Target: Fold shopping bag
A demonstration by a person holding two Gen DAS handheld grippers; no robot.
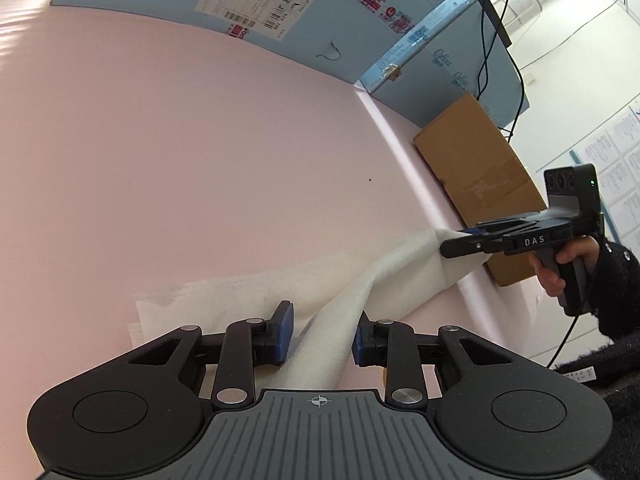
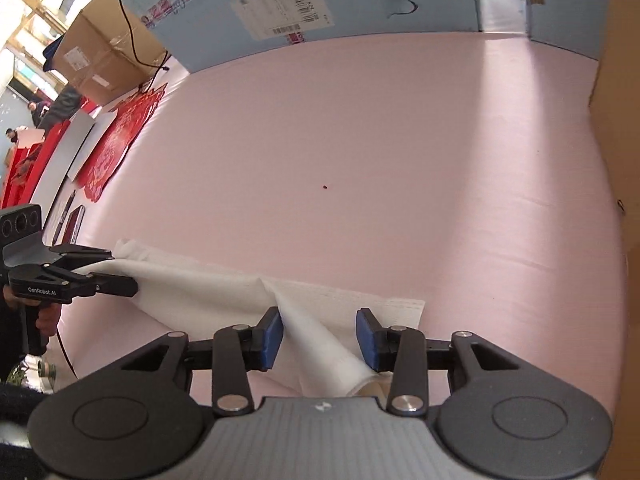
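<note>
A white non-woven shopping bag [image 1: 352, 292] lies partly flat on the pink table cover [image 1: 180, 160], and a raised fold of it runs from one gripper to the other. My left gripper [image 1: 324, 334] is shut on that fold. From the right wrist view it [image 2: 124, 270] shows side-on with the cloth lifted in its jaws. My right gripper [image 2: 320, 336] stands open around a cone of the bag [image 2: 208, 288], with a gap beside the right pad. In the left wrist view the cloth tents up to it [image 1: 452, 242]. A hand [image 1: 560, 264] holds its grip.
A blue printed carton [image 1: 280, 32] walls the far side of the table. A brown cardboard box [image 1: 480, 184] leans at the right edge, with black cables above it. Red paper cut-outs [image 2: 120, 132] and a dark flat device [image 2: 76, 224] lie at the left edge.
</note>
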